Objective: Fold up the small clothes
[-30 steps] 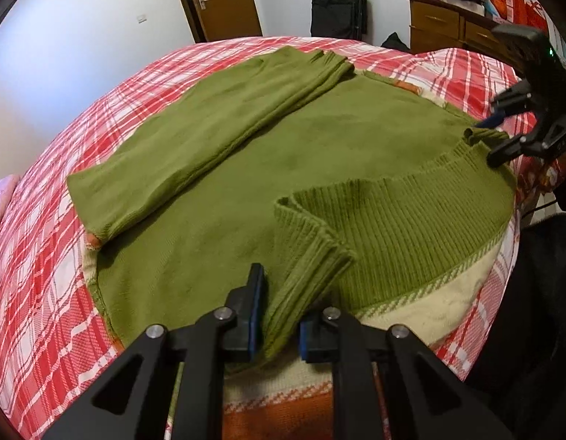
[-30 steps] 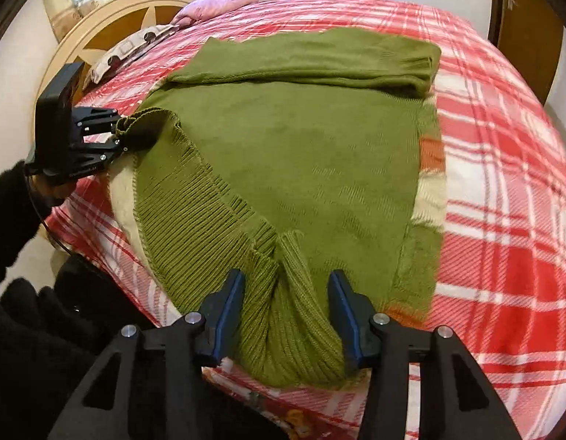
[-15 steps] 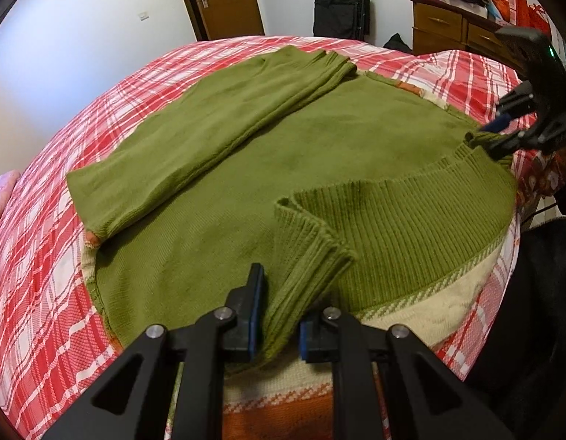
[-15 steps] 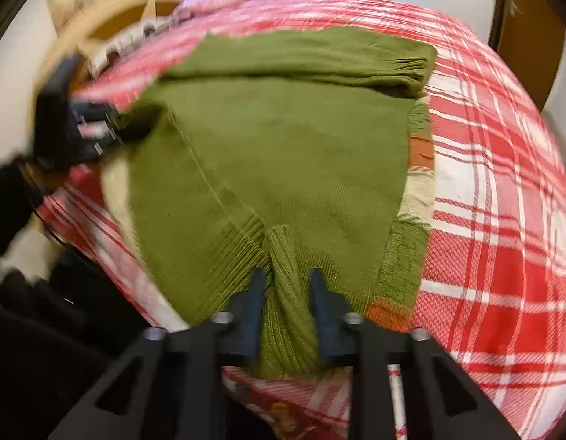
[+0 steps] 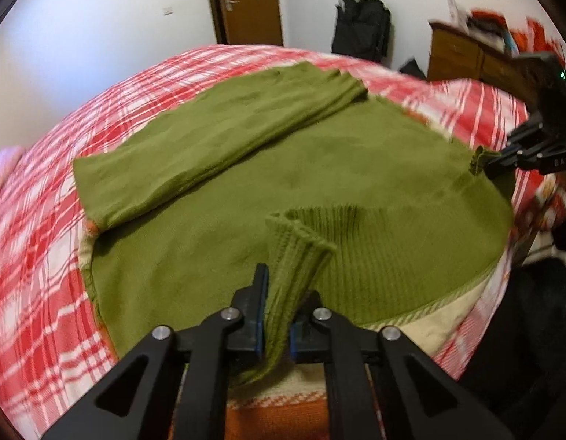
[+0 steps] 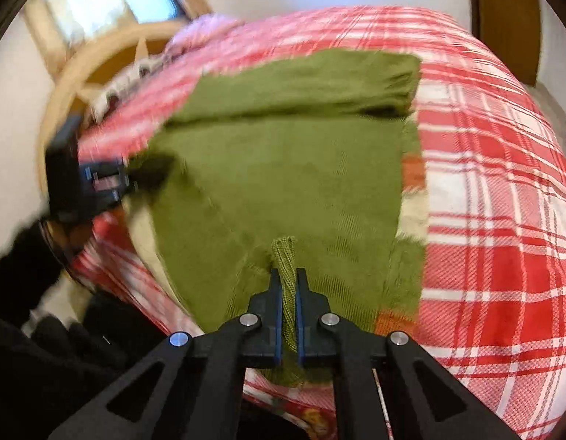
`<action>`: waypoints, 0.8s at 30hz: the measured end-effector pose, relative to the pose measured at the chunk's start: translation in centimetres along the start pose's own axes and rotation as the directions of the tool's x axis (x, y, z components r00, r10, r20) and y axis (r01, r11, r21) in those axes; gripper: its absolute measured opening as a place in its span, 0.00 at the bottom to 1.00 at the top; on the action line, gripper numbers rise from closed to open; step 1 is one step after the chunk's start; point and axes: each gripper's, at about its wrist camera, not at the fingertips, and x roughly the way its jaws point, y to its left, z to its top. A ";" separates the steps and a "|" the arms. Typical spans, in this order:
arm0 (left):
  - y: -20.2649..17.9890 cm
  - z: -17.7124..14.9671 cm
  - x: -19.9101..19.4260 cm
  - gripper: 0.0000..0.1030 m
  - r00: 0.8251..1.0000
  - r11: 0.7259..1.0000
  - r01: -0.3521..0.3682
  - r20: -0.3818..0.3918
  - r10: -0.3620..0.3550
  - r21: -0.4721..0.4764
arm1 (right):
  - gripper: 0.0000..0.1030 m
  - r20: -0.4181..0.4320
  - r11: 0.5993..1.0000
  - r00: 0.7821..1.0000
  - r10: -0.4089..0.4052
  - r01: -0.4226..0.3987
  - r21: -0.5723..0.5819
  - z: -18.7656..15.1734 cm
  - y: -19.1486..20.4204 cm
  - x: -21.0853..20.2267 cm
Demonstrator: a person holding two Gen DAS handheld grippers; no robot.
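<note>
We are clamping the sweater's point(image 5: 246, 168) ribbed hem with both grippers: the left point(image 5: 277, 315) pinching one corner, the right point(image 6: 288, 315) the other, while the sweater is lying across the bed point(image 6: 484, 183).

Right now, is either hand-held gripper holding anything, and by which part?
Both grip the green sweater at its ribbed hem: left hand-held gripper on one bunched corner, right hand-held gripper on the other.
</note>
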 end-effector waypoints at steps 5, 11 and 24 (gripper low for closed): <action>1.5 1.3 -2.0 0.08 0.998 0.994 0.017 0.069 -0.009 -0.109 | 0.04 0.131 0.999 0.991 0.006 -0.012 0.051 2.6 -0.5 -2.5; 3.5 2.7 -3.2 0.08 0.993 0.979 -0.039 0.105 0.061 -0.199 | 0.04 0.276 0.992 0.958 -0.080 0.051 0.112 5.7 -0.9 -3.4; 8.2 2.2 -4.4 0.08 0.985 0.940 -0.058 0.131 0.108 -0.336 | 0.04 0.252 0.989 0.958 -0.138 0.120 0.086 6.3 -1.5 -2.2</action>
